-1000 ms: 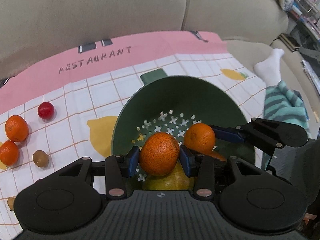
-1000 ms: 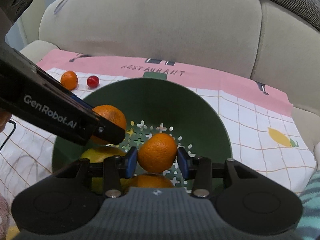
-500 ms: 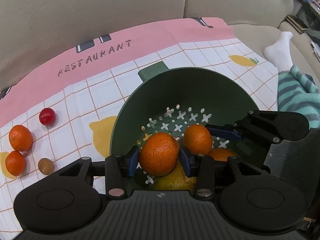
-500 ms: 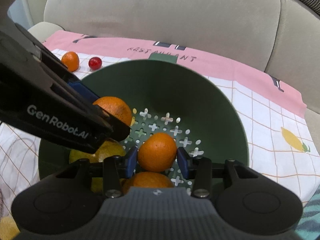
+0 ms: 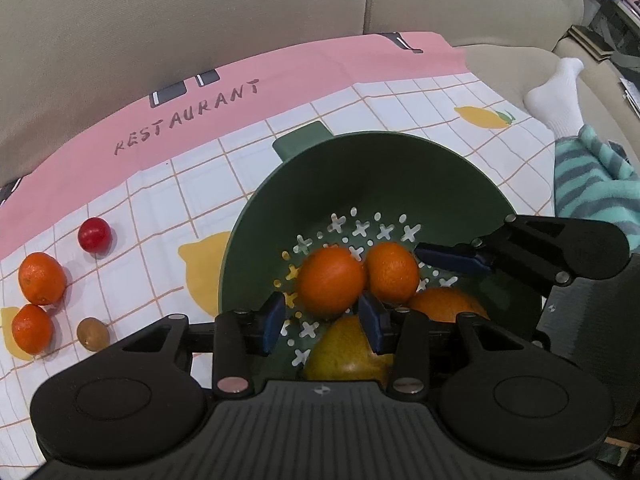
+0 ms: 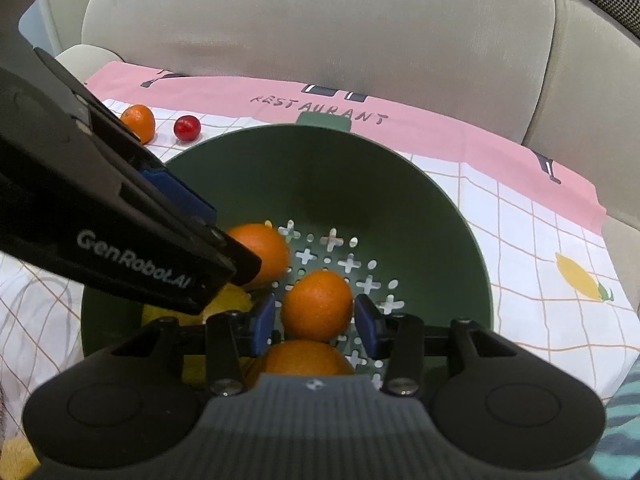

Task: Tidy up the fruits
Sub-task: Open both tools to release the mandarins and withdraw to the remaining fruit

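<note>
A dark green colander (image 5: 360, 168) (image 6: 400, 200) stands on the checked cloth. My left gripper (image 5: 323, 322) is open over it; the tangerine (image 5: 332, 280) it held lies free in the bowl, also in the right wrist view (image 6: 260, 252). My right gripper (image 6: 316, 320) is open too, its pads apart from a second tangerine (image 6: 318, 304) (image 5: 392, 272). A larger orange (image 5: 444, 304) (image 6: 304, 358) and a yellow fruit (image 5: 344, 356) (image 6: 228, 300) lie in the bowl.
On the cloth to the left lie two tangerines (image 5: 42, 278) (image 5: 31, 328), a red cherry tomato (image 5: 94, 235) (image 6: 187, 128) and a small brown fruit (image 5: 93, 333). A sofa back (image 5: 200, 8) rises behind. A socked foot (image 5: 560, 96) and striped leg are at right.
Both grippers have opened and let go of their tangerines, which now rest in the colander. Both grippers have lowered closer to the bowl.
</note>
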`<action>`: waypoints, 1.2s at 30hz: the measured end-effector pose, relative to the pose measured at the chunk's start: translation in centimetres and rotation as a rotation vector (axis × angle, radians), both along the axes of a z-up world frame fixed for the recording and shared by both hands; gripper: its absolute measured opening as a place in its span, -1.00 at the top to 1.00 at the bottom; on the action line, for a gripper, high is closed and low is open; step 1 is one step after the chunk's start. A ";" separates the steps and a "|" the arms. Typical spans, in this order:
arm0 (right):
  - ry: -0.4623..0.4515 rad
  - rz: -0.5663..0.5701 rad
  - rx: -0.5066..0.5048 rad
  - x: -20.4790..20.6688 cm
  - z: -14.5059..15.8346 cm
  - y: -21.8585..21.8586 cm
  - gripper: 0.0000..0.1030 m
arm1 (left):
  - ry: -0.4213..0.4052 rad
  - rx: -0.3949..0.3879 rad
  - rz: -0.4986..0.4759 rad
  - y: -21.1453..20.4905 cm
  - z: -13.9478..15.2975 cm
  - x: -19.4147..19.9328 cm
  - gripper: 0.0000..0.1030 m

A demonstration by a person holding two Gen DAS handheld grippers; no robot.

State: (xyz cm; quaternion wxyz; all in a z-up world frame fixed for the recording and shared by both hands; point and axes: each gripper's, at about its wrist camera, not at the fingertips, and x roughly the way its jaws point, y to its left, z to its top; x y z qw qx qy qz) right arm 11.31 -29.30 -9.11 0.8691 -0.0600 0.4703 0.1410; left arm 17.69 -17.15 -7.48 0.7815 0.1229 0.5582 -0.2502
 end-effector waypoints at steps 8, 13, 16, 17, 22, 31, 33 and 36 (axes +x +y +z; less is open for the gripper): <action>-0.061 -0.033 -0.015 -1.0 1.7 -0.1 -0.30 | -0.037 -0.035 0.004 0.5 1.9 -1.2 -0.08; -0.118 -0.065 -0.030 -2.2 3.2 0.2 -0.51 | -0.086 -0.074 0.022 1.3 3.9 -2.1 -0.08; -0.158 -0.108 -0.037 -3.0 4.3 0.3 -0.59 | -0.138 -0.119 0.054 2.3 5.4 -2.9 -0.10; -0.170 -0.123 -0.032 -3.3 4.7 0.4 -0.63 | -0.150 -0.130 0.062 2.7 5.8 -3.1 -0.10; -0.216 -0.185 0.023 -4.7 6.2 0.8 -0.64 | -0.204 -0.179 0.095 4.5 7.6 -4.4 -0.10; -0.304 -0.214 0.128 -7.4 8.9 3.4 -0.66 | -0.275 -0.209 0.161 9.1 9.1 -7.2 -0.10; -0.315 -0.216 0.148 -7.7 9.2 4.1 -0.66 | -0.287 -0.226 0.193 10.6 9.4 -7.7 -0.10; -0.340 -0.208 0.157 -8.2 9.4 5.4 -0.66 | -0.302 -0.249 0.249 12.9 9.7 -8.0 -0.10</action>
